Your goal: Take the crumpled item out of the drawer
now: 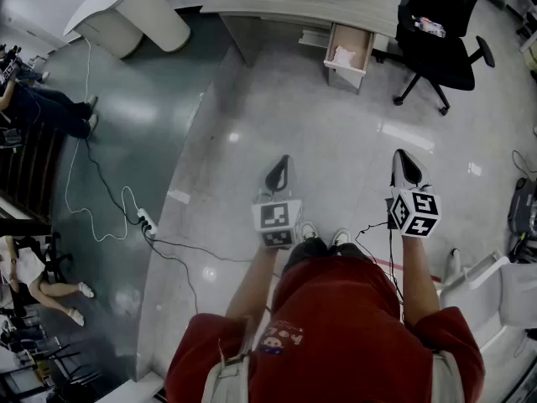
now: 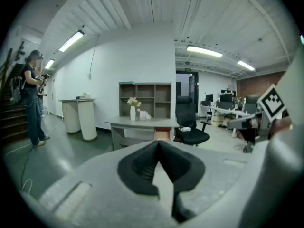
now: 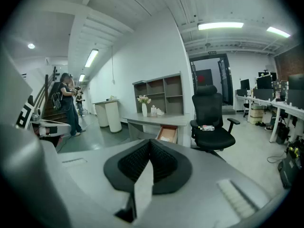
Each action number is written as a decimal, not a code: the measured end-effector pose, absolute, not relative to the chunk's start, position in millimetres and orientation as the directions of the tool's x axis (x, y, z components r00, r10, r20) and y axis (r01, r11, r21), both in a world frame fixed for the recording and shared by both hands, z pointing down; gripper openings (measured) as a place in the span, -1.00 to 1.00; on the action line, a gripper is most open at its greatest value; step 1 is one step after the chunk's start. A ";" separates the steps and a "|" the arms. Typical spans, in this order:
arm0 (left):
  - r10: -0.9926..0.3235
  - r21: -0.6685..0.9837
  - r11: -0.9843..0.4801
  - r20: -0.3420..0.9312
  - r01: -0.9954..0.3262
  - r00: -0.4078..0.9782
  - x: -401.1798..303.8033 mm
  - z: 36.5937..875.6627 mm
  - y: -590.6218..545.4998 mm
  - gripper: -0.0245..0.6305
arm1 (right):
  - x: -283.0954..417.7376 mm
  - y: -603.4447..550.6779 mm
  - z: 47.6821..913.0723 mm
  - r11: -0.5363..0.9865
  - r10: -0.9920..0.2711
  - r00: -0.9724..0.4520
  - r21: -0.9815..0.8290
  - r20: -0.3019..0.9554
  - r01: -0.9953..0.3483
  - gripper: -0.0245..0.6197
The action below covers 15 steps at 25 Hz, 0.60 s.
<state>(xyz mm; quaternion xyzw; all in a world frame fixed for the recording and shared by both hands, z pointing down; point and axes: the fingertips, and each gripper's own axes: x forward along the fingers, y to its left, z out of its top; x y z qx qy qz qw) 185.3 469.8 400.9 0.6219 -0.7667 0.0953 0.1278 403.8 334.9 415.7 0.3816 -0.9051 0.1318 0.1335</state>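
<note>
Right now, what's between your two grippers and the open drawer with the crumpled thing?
Only bare, shiny floor, as the head view shows. The left gripper and right gripper are far from the drawer holding the crumpled item.

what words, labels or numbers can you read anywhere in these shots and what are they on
No text reads clearly in any view.
Print on the red shirt: too small and blurred to read.
Green sign over the doorway: too small to read.
Label on the bottle on the black chair: too small to read.
Left marker cube and right marker cube: black and white square patterns only, no words.
</note>
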 end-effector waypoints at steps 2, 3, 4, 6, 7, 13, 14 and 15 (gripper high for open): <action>-0.931 0.014 0.208 0.309 -0.978 -0.194 182.0 400.9 472.7 -0.92 | 398.2 337.6 414.1 0.681 -0.654 -0.676 -0.127 0.340 -0.722 -0.92; -0.932 0.017 0.208 0.306 -0.978 -0.193 180.3 400.7 474.6 -0.92 | 395.5 339.5 413.4 0.683 -0.653 -0.677 -0.122 0.340 -0.720 -0.92; -0.933 0.019 0.208 0.303 -0.978 -0.193 178.4 400.0 476.7 -0.92 | 393.0 341.8 412.9 0.684 -0.653 -0.677 -0.119 0.340 -0.720 -0.92; -0.936 0.019 0.207 0.296 -0.978 -0.192 174.4 398.1 480.5 -0.92 | 387.8 346.4 411.5 0.685 -0.653 -0.677 -0.116 0.339 -0.719 -0.92; -0.936 0.016 0.205 0.295 -0.979 -0.191 172.1 396.8 482.1 -0.92 | 384.9 348.5 410.7 0.687 -0.652 -0.679 -0.116 0.338 -0.718 -0.92; -0.943 0.056 0.210 0.276 -0.976 -0.187 150.9 393.1 489.9 -0.93 | 367.2 353.4 409.0 0.676 -0.661 -0.673 -0.126 0.330 -0.726 -0.92; -0.944 0.067 0.209 0.273 -0.976 -0.183 147.3 393.0 490.2 -0.93 | 364.4 352.6 409.4 0.672 -0.665 -0.668 -0.123 0.333 -0.730 -0.92; -0.945 0.074 0.208 0.272 -0.975 -0.181 143.2 393.1 490.2 -0.93 | 360.7 351.9 409.3 0.669 -0.668 -0.665 -0.121 0.334 -0.733 -0.92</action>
